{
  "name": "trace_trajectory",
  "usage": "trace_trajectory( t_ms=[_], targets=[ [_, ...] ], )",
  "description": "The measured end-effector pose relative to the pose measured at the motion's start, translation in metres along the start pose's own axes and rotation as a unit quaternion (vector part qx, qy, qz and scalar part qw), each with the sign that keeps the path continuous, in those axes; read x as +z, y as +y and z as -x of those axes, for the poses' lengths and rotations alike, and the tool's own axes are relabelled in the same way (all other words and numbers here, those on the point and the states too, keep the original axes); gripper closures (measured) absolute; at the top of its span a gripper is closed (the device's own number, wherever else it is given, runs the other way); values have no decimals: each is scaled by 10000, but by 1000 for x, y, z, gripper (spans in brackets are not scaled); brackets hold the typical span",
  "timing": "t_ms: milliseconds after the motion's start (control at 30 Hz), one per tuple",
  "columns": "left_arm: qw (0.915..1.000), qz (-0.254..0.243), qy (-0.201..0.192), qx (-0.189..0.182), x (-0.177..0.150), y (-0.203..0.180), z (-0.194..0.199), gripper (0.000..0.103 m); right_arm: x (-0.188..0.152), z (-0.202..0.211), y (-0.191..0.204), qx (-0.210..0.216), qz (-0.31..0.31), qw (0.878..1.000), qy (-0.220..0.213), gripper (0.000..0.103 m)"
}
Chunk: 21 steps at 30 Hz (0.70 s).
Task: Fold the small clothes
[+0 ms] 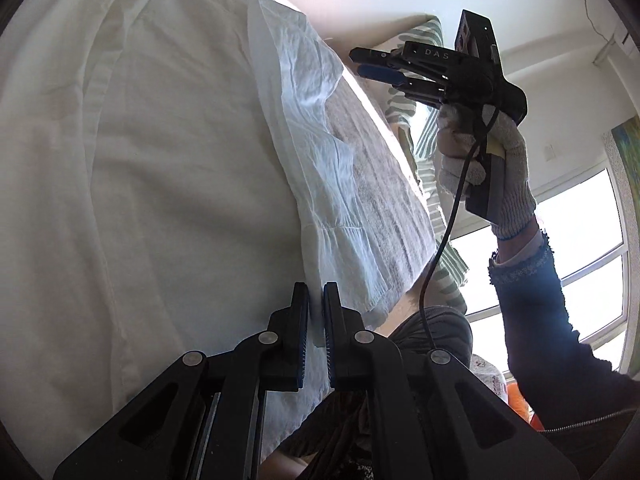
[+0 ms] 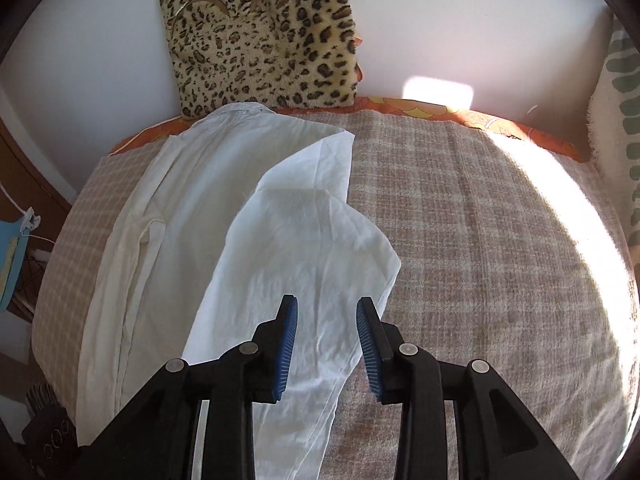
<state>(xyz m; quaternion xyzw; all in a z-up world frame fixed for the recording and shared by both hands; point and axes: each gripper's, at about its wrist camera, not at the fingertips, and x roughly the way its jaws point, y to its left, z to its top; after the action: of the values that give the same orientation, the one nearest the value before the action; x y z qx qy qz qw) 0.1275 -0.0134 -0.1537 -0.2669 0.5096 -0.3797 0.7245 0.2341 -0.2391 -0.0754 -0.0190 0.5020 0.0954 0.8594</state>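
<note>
The left gripper pinches the white shirt on the bed. The right gripper hangs above, jaws apart, empty.

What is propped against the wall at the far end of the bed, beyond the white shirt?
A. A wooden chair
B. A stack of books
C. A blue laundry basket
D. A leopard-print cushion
D: in the right wrist view a leopard-print cushion leans on the wall just beyond the collar end of the white shirt, which lies on the checked blanket.
</note>
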Motion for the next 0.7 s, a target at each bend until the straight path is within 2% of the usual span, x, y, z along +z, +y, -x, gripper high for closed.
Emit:
trace_trajectory(
  t_ms=[67, 133, 167, 300, 333, 433, 500, 533, 600, 700],
  targets=[
    [10000, -38, 5, 70, 3, -7, -1, 96, -30, 9, -7, 306, -149, 9994, 113, 70],
    [9999, -50, 50, 148, 7, -10, -1, 81, -58, 13, -8, 483, -224, 9982, 275, 70],
    [9998, -42, 72, 172, 9, -10, -1, 80, -71, 12, -7, 576, -244, 9972, 398, 70],
    [9996, -148, 158, 185, 15, -6, 3, 80, -113, 7, 4, 915, -255, 9926, 762, 70],
    [9996, -136, 177, 152, 16, -5, 2, 83, -120, 6, 8, 894, -218, 9924, 811, 70],
    [9997, -117, 187, 84, 11, -5, -3, 83, -136, 1, 14, 883, -219, 9911, 974, 68],
    [9998, -177, 112, 19, 10, -3, -3, 84, -145, -2, 14, 698, -288, 9921, 1007, 66],
    [9997, -201, 109, 40, 9, -1, -3, 87, -150, -2, 13, 641, -334, 9925, 986, 66],
    [9999, -136, 96, 32, 8, 1, -6, 91, -156, 0, 11, 697, -459, 9920, 947, 63],
    [9999, -121, 103, 10, 8, -1, -7, 93, -164, 2, 13, 888, -486, 9903, 955, 66]
  ],
)
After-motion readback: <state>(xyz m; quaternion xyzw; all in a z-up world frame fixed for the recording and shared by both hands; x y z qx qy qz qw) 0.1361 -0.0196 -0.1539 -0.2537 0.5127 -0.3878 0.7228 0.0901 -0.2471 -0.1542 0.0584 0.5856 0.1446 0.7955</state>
